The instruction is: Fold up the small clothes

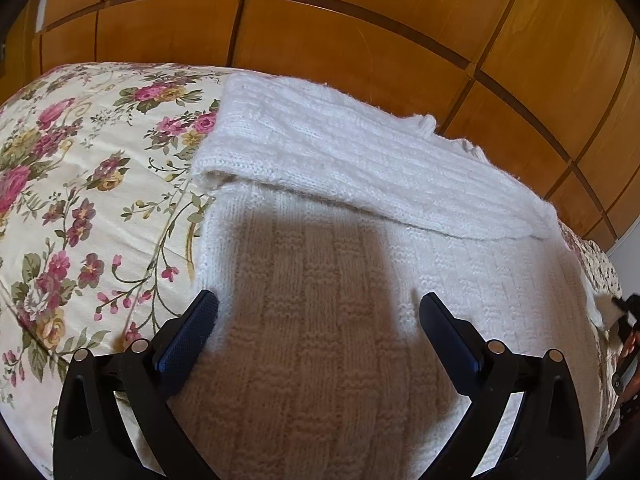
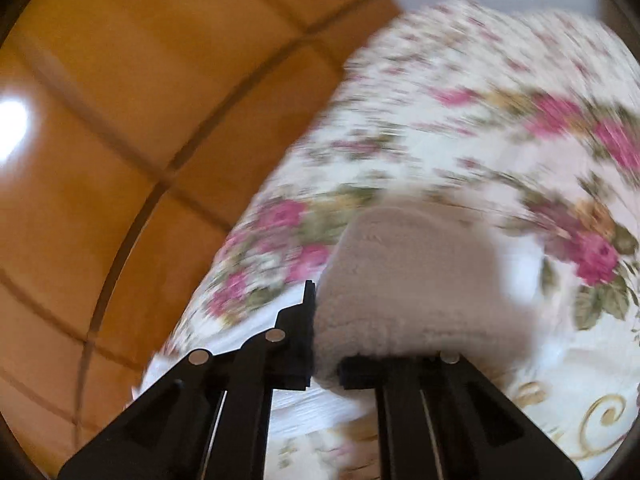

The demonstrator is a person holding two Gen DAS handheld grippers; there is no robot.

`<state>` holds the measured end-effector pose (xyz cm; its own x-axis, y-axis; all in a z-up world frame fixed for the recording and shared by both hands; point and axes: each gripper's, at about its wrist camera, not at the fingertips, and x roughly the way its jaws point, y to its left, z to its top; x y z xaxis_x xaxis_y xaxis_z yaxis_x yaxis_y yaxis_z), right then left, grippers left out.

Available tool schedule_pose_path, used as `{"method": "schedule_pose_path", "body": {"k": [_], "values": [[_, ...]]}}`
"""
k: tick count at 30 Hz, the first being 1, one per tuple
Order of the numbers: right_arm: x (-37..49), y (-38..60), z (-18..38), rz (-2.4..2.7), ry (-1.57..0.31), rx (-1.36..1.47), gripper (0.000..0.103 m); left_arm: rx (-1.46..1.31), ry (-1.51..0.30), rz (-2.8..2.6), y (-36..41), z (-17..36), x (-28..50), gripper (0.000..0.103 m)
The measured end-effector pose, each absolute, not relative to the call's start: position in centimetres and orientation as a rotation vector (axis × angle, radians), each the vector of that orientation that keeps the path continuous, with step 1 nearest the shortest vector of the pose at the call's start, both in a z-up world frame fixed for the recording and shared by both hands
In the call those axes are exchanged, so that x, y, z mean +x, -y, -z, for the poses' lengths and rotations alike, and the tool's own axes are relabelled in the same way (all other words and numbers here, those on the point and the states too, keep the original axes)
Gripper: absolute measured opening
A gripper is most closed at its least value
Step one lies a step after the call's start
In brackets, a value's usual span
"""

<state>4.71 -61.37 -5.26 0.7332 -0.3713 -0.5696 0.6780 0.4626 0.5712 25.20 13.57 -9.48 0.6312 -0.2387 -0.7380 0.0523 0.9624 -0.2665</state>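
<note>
A white knitted sweater lies flat on a floral bedspread, with one sleeve folded across its upper part. My left gripper hovers open just over the sweater's body, its blue-padded fingers wide apart with nothing between them, and it casts a shadow on the knit. In the blurred right wrist view, my right gripper is shut on a bunch of the white knit, which drapes over its right finger. The same gripper shows at the right edge of the left wrist view, holding the sweater's edge.
The floral bedspread covers the bed on both sides of the sweater. A wooden wardrobe with panelled doors stands right behind the bed's far edge and fills the left of the right wrist view.
</note>
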Motion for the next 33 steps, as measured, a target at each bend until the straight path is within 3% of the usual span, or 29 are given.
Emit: {"method": "schedule_pose_path", "body": {"k": [10, 16, 17, 20, 26, 33], "values": [[16.0, 47.1, 0.6, 0.341, -0.486, 0.405, 0.008, -0.248, -0.864, 0.181, -14.1, 9.5, 25.2, 0.099], [21.3, 36.0, 3.4, 0.089, -0.64, 0.084, 0.011, -0.254, -0.862, 0.189, -14.2, 9.5, 25.2, 0.099], [21.7, 34.9, 4.3, 0.06, -0.666, 0.052, 0.02, -0.253, -0.862, 0.189, -14.2, 9.6, 25.2, 0.099], [22.7, 31.8, 7.3, -0.008, -0.774, -0.031, 0.07, -0.248, -0.863, 0.186, -14.2, 9.6, 25.4, 0.099], [19.8, 31.8, 6.9, 0.028, -0.701, -0.054, 0.089, -0.241, -0.865, 0.186, -14.3, 9.6, 25.4, 0.099], [14.3, 39.3, 6.2, 0.417, -0.574, 0.213, 0.097, -0.118, -0.913, 0.121, -12.7, 8.9, 25.9, 0.099]]}}
